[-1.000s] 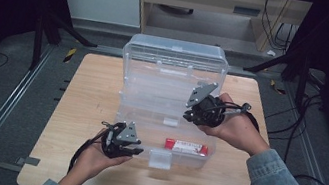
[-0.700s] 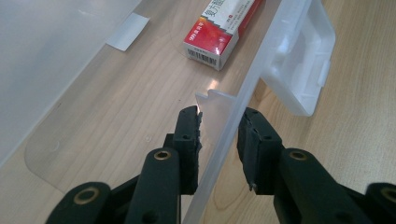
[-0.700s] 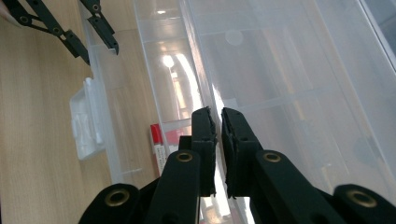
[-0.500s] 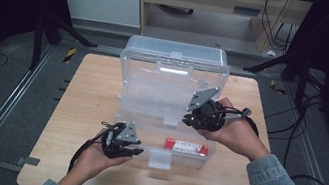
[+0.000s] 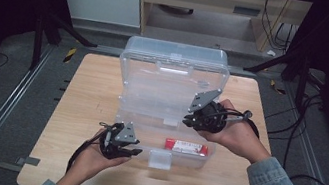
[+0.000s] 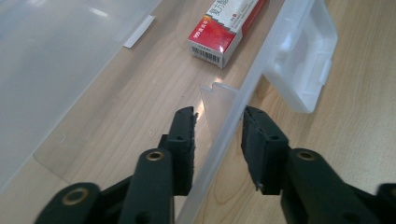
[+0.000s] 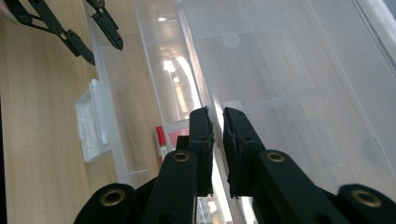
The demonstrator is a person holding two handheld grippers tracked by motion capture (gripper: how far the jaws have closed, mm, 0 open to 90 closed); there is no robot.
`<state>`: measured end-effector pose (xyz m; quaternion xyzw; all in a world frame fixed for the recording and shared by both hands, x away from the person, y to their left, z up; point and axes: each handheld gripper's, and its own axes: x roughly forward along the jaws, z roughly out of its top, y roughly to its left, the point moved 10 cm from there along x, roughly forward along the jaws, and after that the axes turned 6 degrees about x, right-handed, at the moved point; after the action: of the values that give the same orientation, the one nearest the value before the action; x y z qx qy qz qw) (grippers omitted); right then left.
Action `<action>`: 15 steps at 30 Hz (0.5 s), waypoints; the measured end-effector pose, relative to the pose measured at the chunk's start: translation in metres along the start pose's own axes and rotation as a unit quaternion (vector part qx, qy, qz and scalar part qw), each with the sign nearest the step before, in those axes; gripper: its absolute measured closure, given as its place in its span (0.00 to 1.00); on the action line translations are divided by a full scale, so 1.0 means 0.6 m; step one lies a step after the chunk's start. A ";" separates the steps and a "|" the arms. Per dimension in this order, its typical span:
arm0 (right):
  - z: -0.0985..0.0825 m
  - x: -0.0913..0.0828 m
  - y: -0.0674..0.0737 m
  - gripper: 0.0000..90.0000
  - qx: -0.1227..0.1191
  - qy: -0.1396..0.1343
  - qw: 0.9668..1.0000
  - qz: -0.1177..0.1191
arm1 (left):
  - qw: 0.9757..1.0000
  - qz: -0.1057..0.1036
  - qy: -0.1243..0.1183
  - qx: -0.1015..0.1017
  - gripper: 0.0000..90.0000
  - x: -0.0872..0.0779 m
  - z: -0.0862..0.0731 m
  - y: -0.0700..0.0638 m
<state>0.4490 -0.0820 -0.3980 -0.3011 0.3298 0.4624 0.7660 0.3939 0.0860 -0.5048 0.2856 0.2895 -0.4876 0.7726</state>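
High view: my left gripper [image 5: 138, 153] is straddling the box's [image 5: 120, 115] near wall, mid-counter. Left gripper view: my fingers have just been opening, releasing it. Right gripper view: my right gripper [image 7: 215, 116] is pinching the raised lid [image 7: 289, 70] shut-fingered, keeping the box open.

The red-white box [image 6: 227, 29] bears a barcode (its print unreadable).
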 end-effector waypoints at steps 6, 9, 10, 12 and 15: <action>-0.001 -0.001 0.000 0.91 0.002 -0.005 1.000 0.001 | 1.000 0.000 -0.022 -0.015 0.58 -0.027 0.015 -0.002; -0.002 -0.001 0.000 0.91 0.003 -0.008 1.000 0.003 | 0.998 -0.005 -0.058 -0.036 0.48 -0.066 0.039 -0.002; -0.003 -0.001 0.000 0.91 0.003 -0.009 1.000 0.003 | 0.998 -0.005 -0.058 -0.036 0.45 -0.066 0.039 -0.002; -0.003 -0.001 0.000 0.91 0.003 -0.009 1.000 0.002 | 0.997 0.001 -0.067 -0.044 0.43 -0.095 0.049 0.005; -0.003 -0.002 -0.001 0.90 0.000 -0.011 1.000 0.001 | 0.996 0.010 -0.067 -0.055 0.39 -0.126 0.048 0.014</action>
<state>0.4486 -0.0842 -0.3983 -0.2960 0.3216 0.4668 0.7688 0.3794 0.1124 -0.4296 0.2125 0.2603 -0.4812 0.8097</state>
